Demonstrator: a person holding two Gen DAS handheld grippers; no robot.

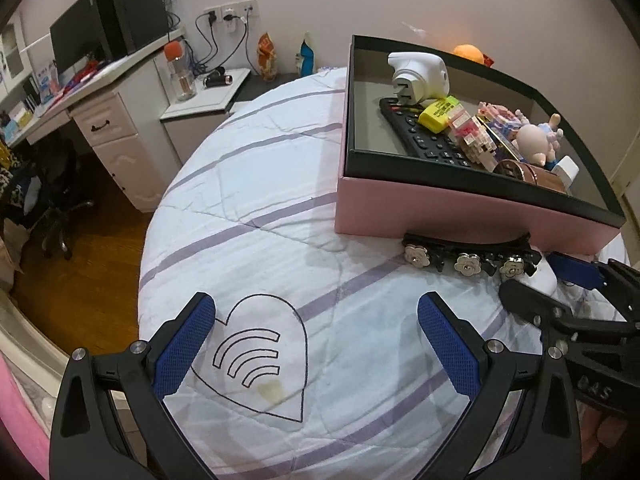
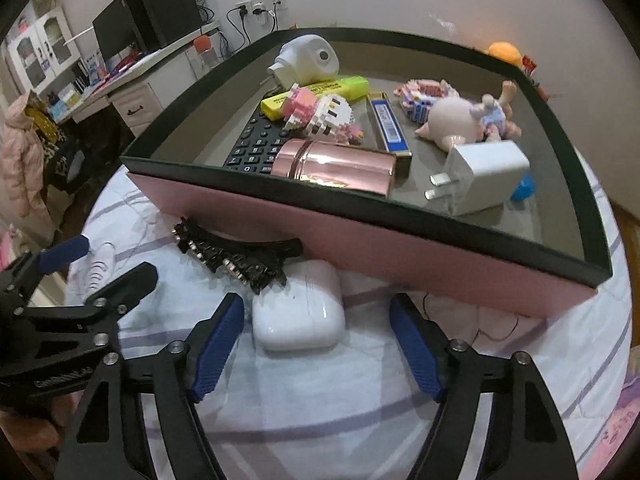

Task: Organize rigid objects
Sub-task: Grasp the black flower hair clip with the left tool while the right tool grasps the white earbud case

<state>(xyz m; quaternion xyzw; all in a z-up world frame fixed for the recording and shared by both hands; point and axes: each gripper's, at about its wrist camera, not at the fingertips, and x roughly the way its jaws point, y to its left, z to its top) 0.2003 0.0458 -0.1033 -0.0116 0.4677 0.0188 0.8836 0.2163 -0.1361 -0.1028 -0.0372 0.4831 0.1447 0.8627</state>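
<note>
A pink box [image 1: 440,212] [image 2: 360,240] with a black rim sits on the striped bedspread and holds a remote, a yellow highlighter [image 2: 316,94], brick toys, a rose-gold cylinder [image 2: 336,168], a doll, white plugs and a white camera [image 1: 420,76]. A black hair clip with flower studs [image 1: 468,258] [image 2: 236,256] lies against the box front. A white earbud case [image 2: 298,312] [image 1: 544,276] lies beside it. My right gripper [image 2: 318,344] is open, its fingers on either side of the case without touching. My left gripper [image 1: 316,344] is open and empty over the bedspread.
The bedspread [image 1: 260,220] has an embroidered heart [image 1: 260,356]. A desk with a monitor [image 1: 80,40], a bedside table with a bottle [image 1: 180,76] and an office chair [image 1: 56,200] stand left of the bed. An orange ball [image 1: 468,53] lies behind the box.
</note>
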